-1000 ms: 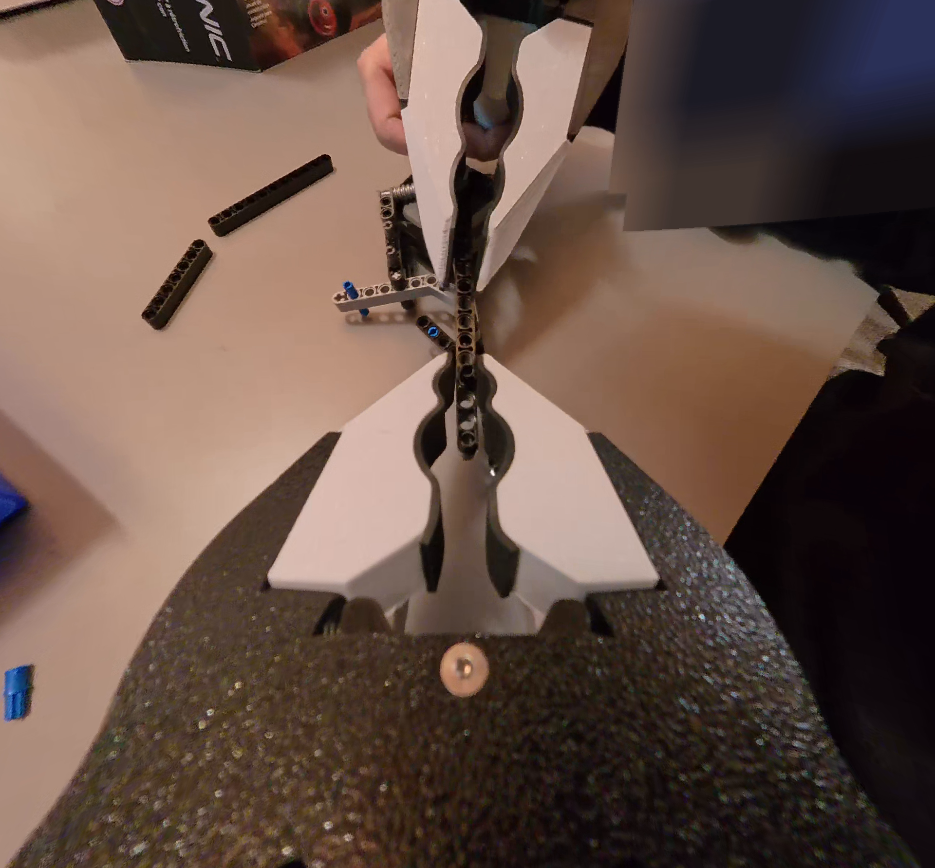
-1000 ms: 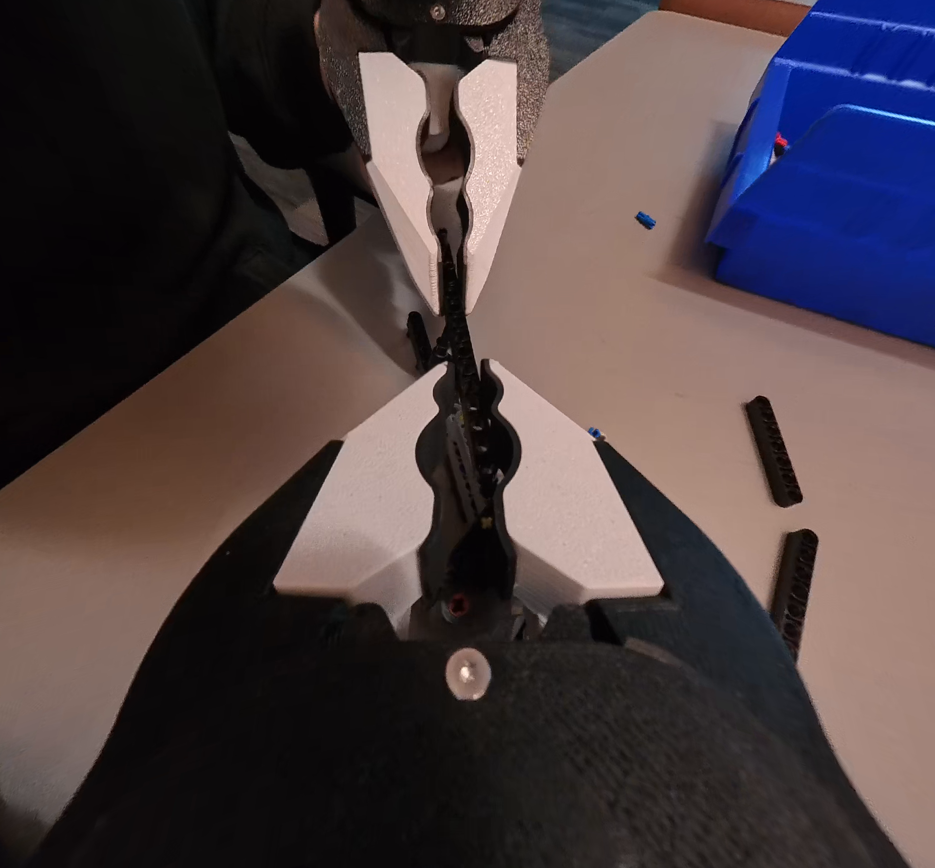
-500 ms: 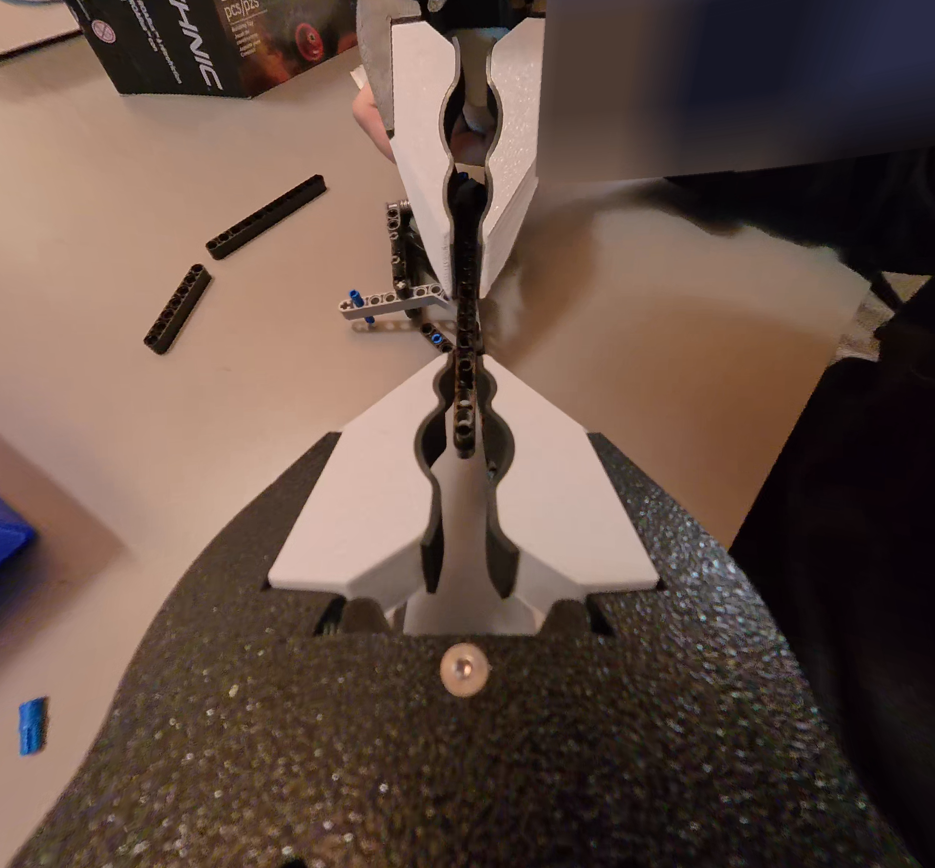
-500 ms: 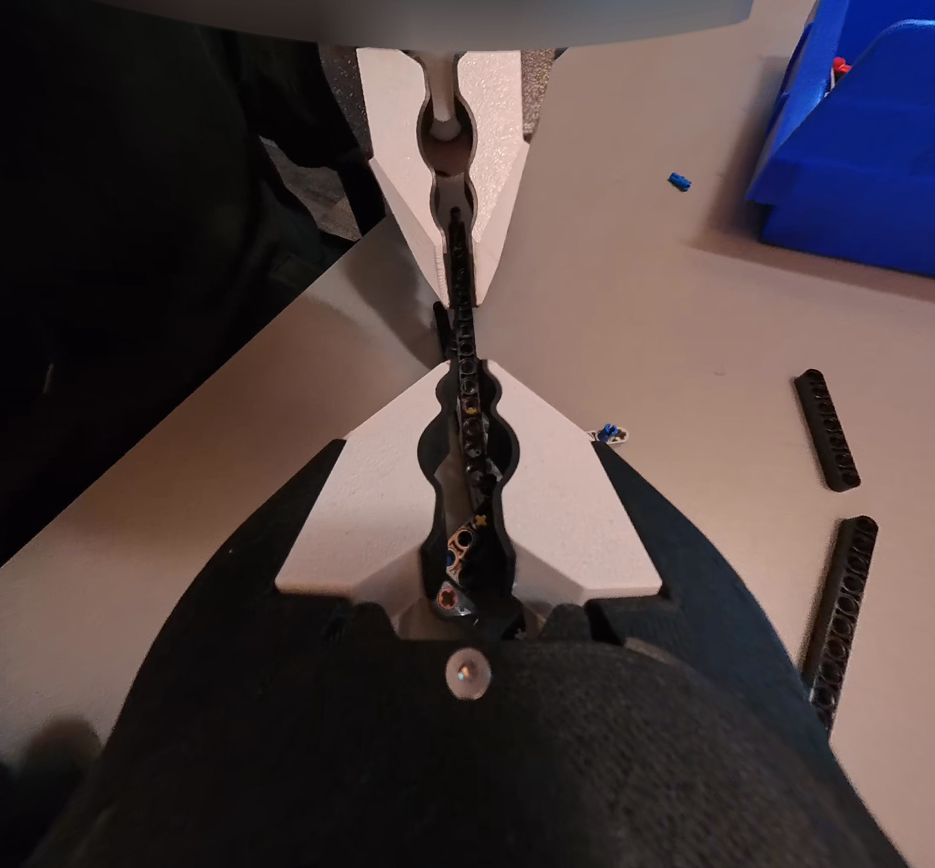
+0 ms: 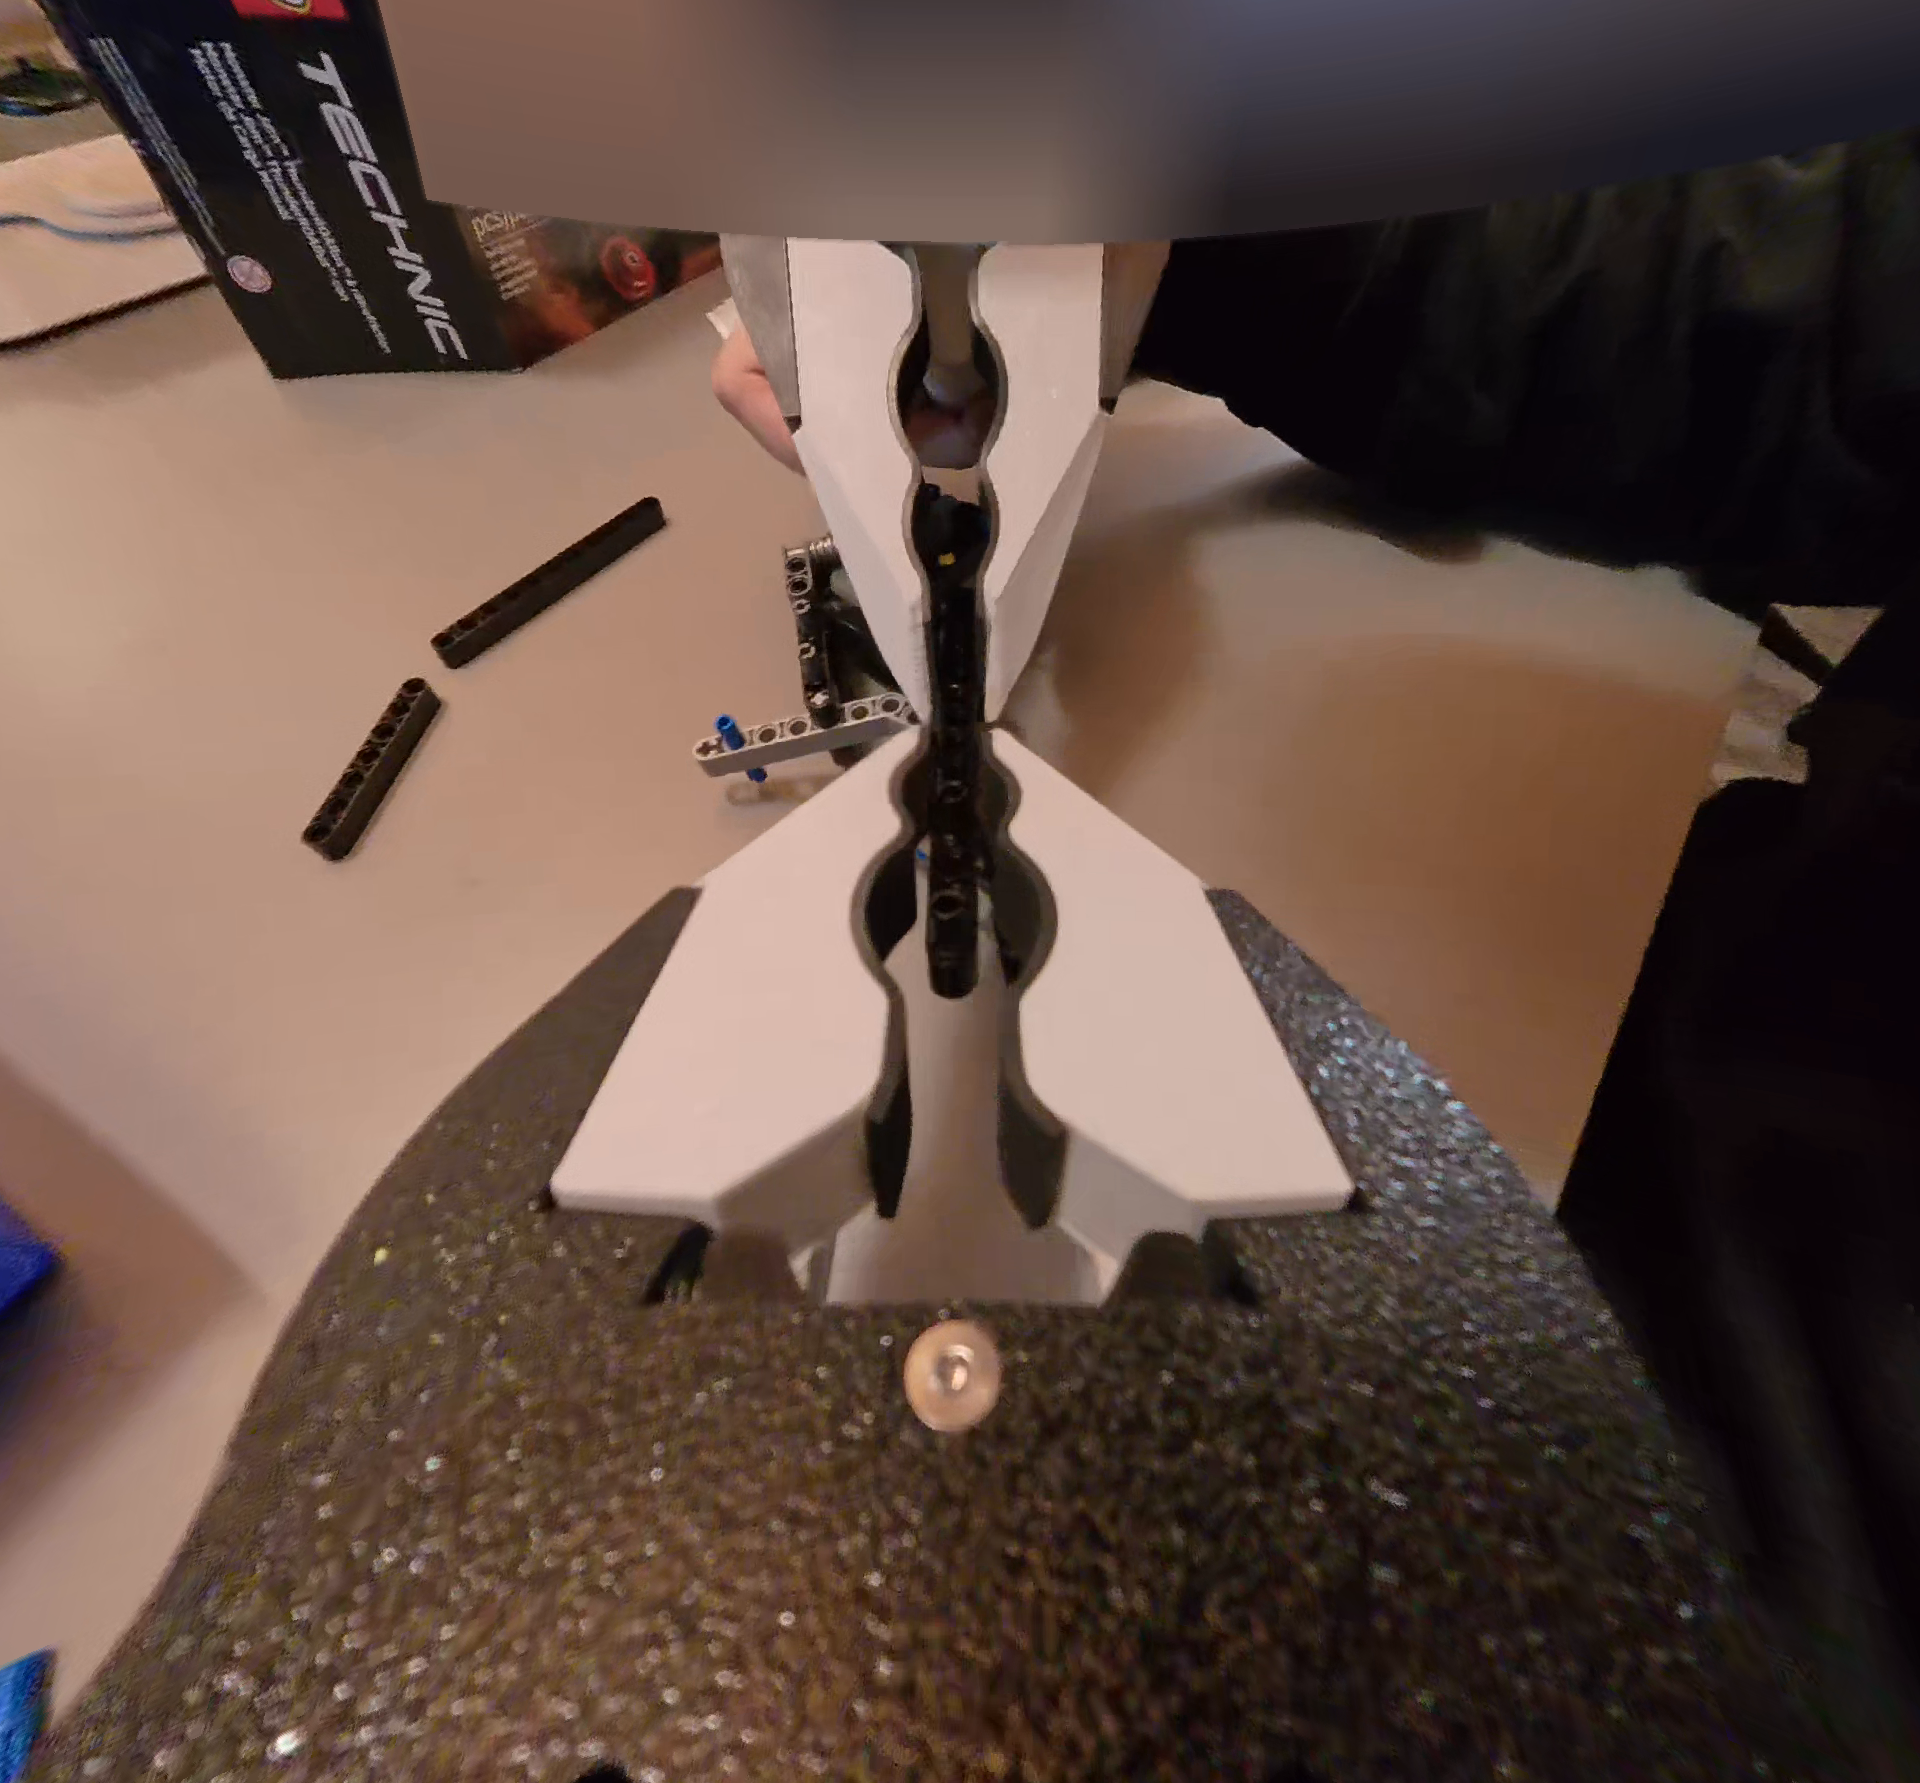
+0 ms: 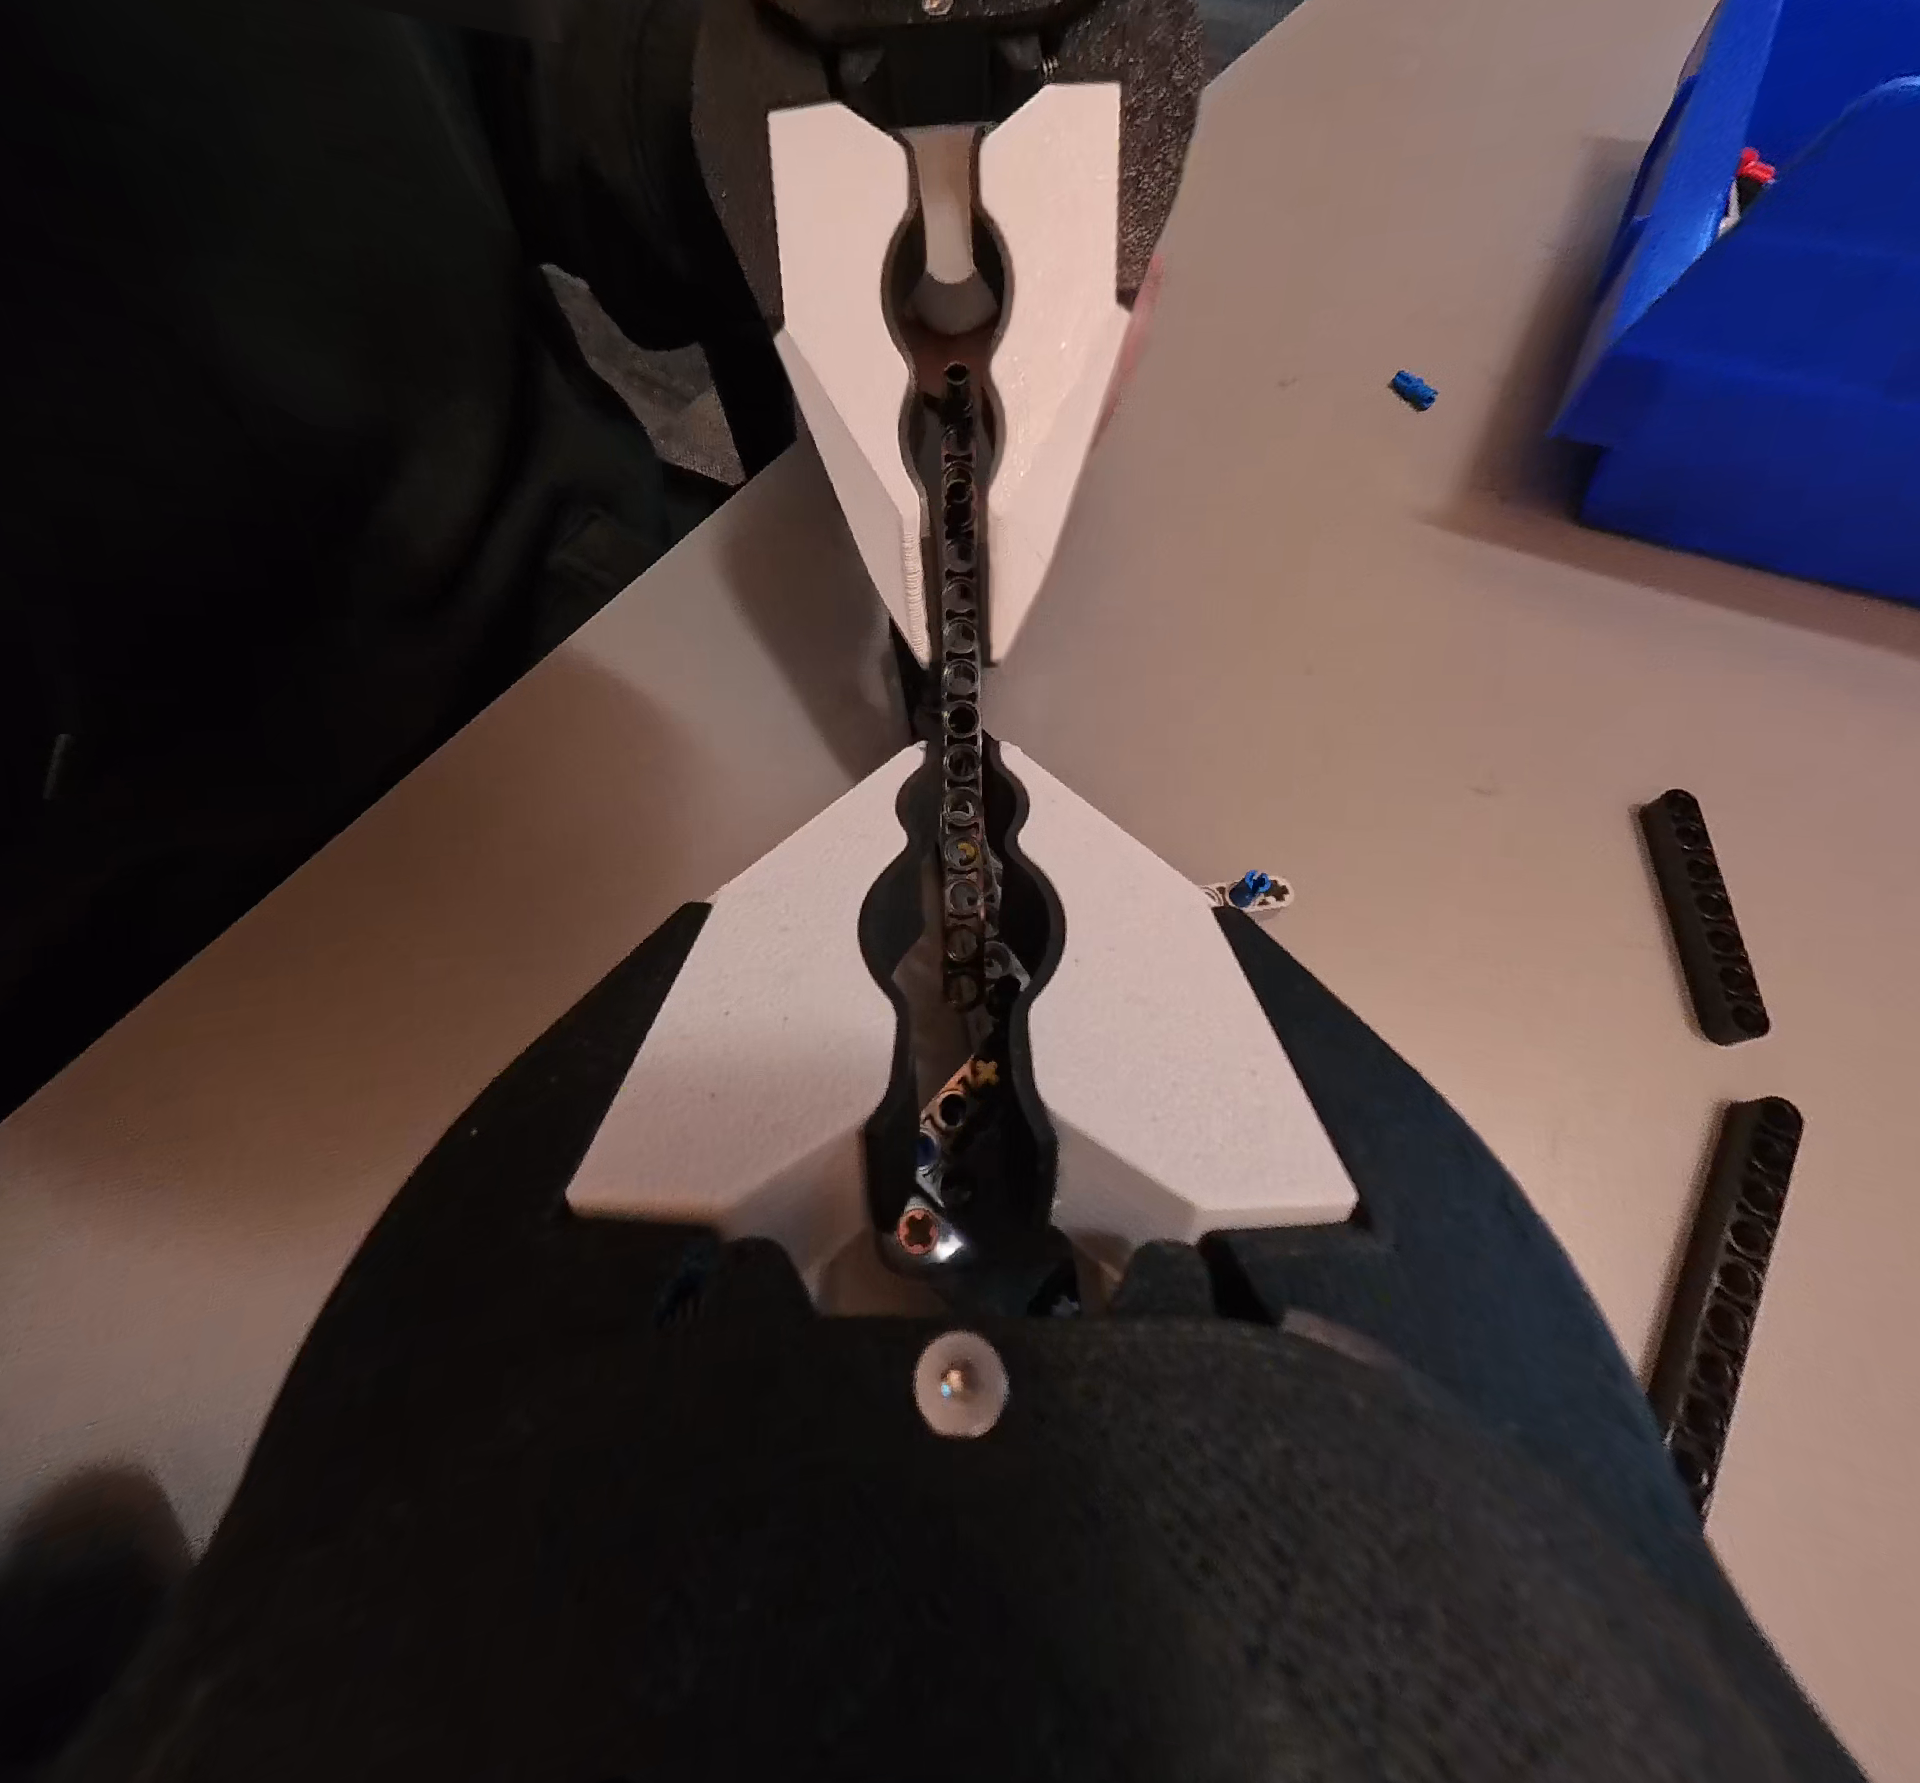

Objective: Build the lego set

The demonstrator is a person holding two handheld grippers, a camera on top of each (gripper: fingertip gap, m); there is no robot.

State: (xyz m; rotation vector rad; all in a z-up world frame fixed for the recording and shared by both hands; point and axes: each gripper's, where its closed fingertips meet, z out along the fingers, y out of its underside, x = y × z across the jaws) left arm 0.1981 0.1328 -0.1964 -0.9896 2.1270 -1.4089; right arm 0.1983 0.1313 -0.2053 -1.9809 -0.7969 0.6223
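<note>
A long black holed beam runs straight between my two grippers, above the table. My left gripper is shut on its near end. My right gripper faces it tip to tip, almost touching. In the right wrist view, my right gripper is shut on the lego assembly, whose tan, blue and dark parts sit deep between its fingers. The same beam reaches into the left gripper. A grey beam with a blue pin and a black frame stick out beside the right gripper.
Two loose black beams lie on the beige table, also in the right wrist view. A lego box stands behind. Blue bins and a small blue pin are farther off. A person in dark clothing sits at the table edge. Only a small space, under 4 cm, lies between the two pairs of fingers. The small blue pin is about 20 centimetres from both grippers' fingertips.
The two grippers have come closer together, so the gap between their tips has nearly closed. The beam now reaches deeper between the opposite fingers. Both stay shut.
</note>
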